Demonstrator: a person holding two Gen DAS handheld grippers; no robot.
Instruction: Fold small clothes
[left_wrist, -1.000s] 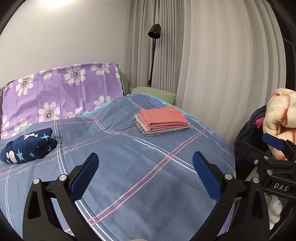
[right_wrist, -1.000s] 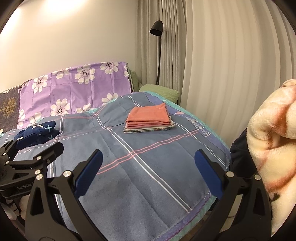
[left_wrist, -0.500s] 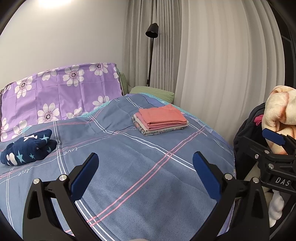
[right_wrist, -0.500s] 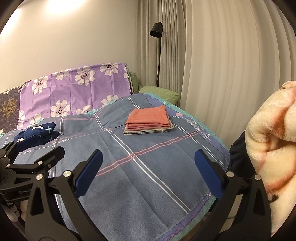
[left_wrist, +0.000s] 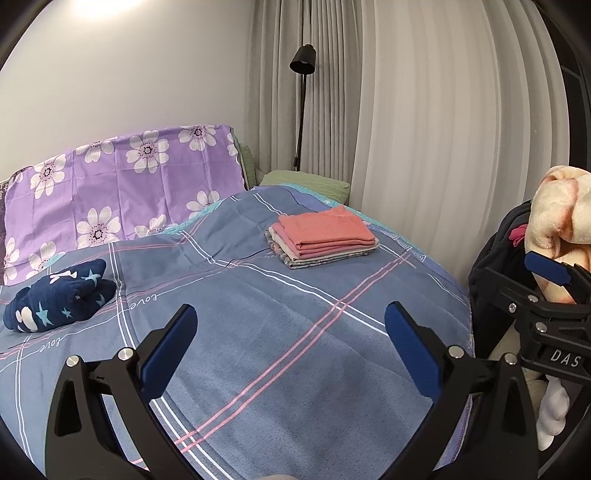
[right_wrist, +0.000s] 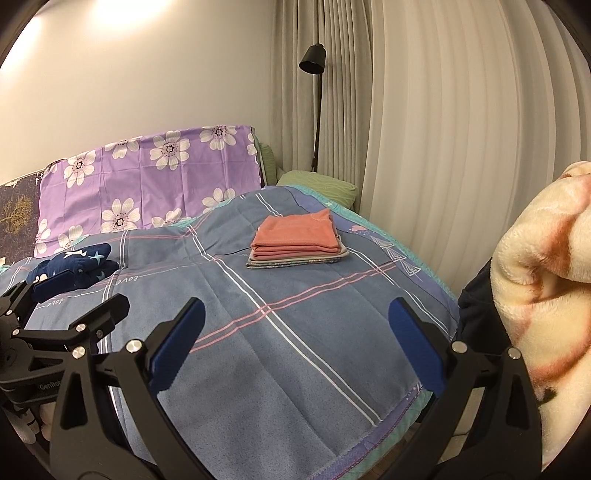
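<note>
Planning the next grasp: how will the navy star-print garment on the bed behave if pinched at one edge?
The navy star-print garment looks soft and bunched, so it would probably unfurl and droop. Its fleecy surface should grip well. Likely light.

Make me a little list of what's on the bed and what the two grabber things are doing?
folded stack: salmon-pink cloth on top, far right side of the bed
dark bundle: navy star-print cloth, left side, near the purple flowered pillow
fluffy cream blanket: off the bed, right
left gripper: fingers apart, empty
right gripper: fingers apart, empty
</note>
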